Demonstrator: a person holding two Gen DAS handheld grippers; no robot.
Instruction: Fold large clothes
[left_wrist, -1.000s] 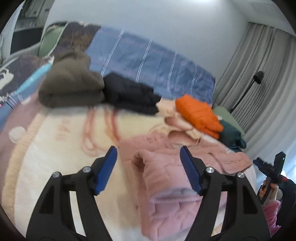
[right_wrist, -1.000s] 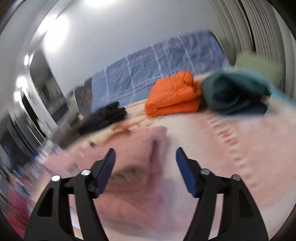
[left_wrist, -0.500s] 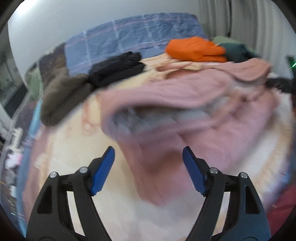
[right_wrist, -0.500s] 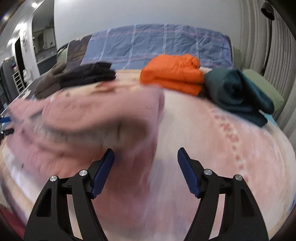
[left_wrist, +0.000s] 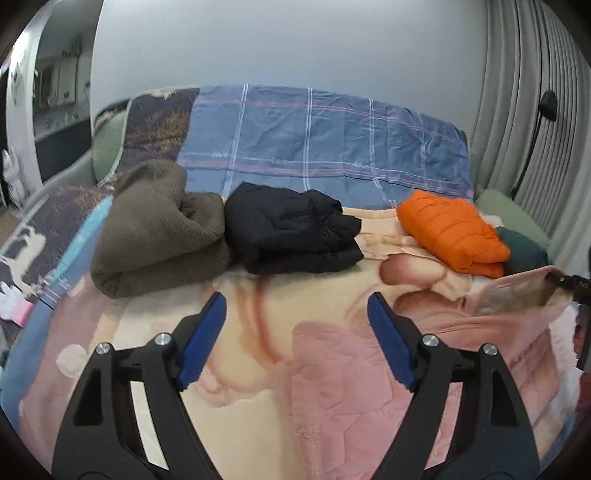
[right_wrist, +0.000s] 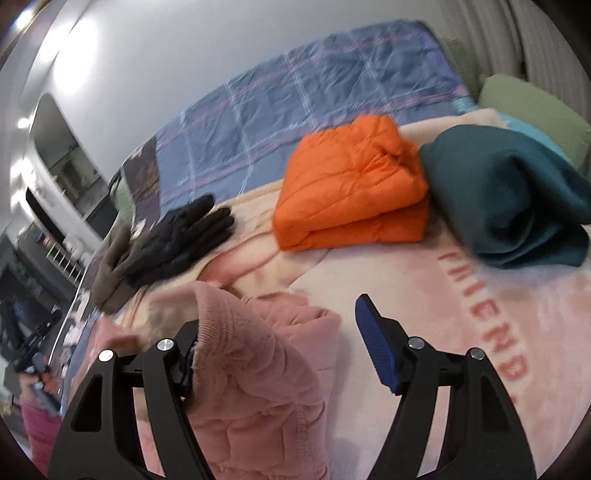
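A pink quilted garment (left_wrist: 369, 376) lies on the bed at the lower right of the left wrist view. My left gripper (left_wrist: 295, 336) is open and empty, above the garment's left edge. In the right wrist view the same pink garment (right_wrist: 258, 391) bunches up at the lower left, with a ribbed cuff draped over my right gripper's left finger. My right gripper (right_wrist: 280, 354) is open, its right finger (right_wrist: 376, 343) bare above the blanket. The right gripper shows at the far right edge of the left wrist view, against a raised part of the garment.
Folded clothes line the back of the bed: an olive fleece (left_wrist: 155, 229), a black jacket (left_wrist: 291, 232), an orange puffer (left_wrist: 450, 232) (right_wrist: 354, 188), a dark teal piece (right_wrist: 509, 195). A pink-cream printed blanket (left_wrist: 258, 314) covers the bed; a blue plaid quilt (left_wrist: 325, 140) lies behind.
The pink garment dropped from its lifted, spread position onto the bed. My left gripper swung left off it. My right gripper tilted and its left finger is now under the cuff.
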